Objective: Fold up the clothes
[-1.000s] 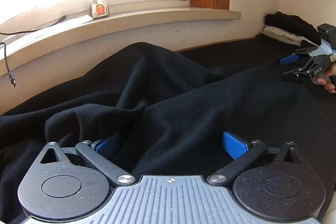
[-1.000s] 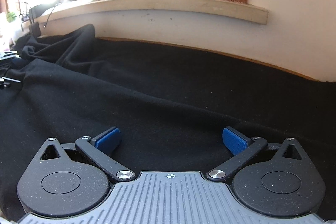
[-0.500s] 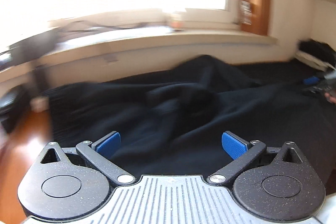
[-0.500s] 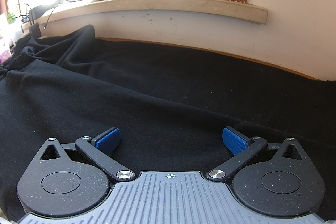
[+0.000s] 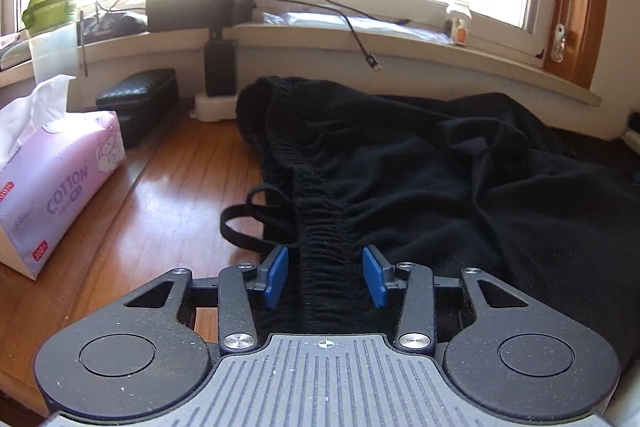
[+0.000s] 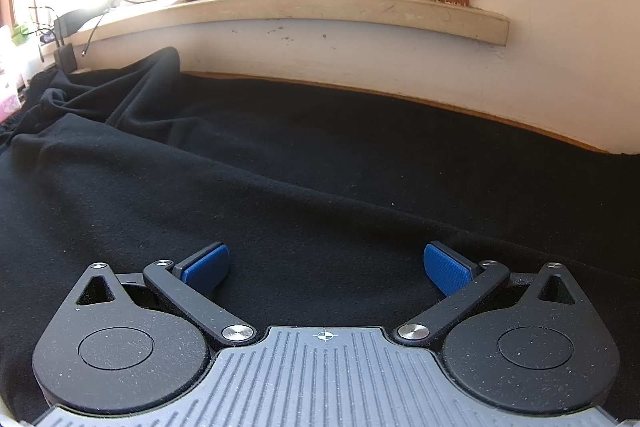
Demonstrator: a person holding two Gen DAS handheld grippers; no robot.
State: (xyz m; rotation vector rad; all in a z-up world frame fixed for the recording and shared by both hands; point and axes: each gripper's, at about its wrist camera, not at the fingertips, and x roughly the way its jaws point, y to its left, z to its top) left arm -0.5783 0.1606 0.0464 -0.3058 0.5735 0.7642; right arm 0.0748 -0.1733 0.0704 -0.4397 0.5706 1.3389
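Note:
Black trousers [image 5: 440,179] lie rumpled on a wooden table, elastic waistband [image 5: 320,223] toward me, a drawstring loop [image 5: 244,223] beside it. My left gripper [image 5: 326,277] straddles the waistband with its blue pads partly closed, small gaps still showing on each side. In the right wrist view the black cloth [image 6: 280,187] fills the scene. My right gripper [image 6: 326,267] is wide open just above the cloth, holding nothing.
A pink tissue box [image 5: 52,179] stands at the left on the wooden table [image 5: 160,211]. A black case [image 5: 140,99], a charger block [image 5: 219,71] and cables sit by the windowsill [image 5: 400,43]. A wall and sill [image 6: 320,15] run behind the cloth.
My left gripper swung left from the middle of the cloth to the waistband end and narrowed its jaws around the band. The right gripper stayed still and open.

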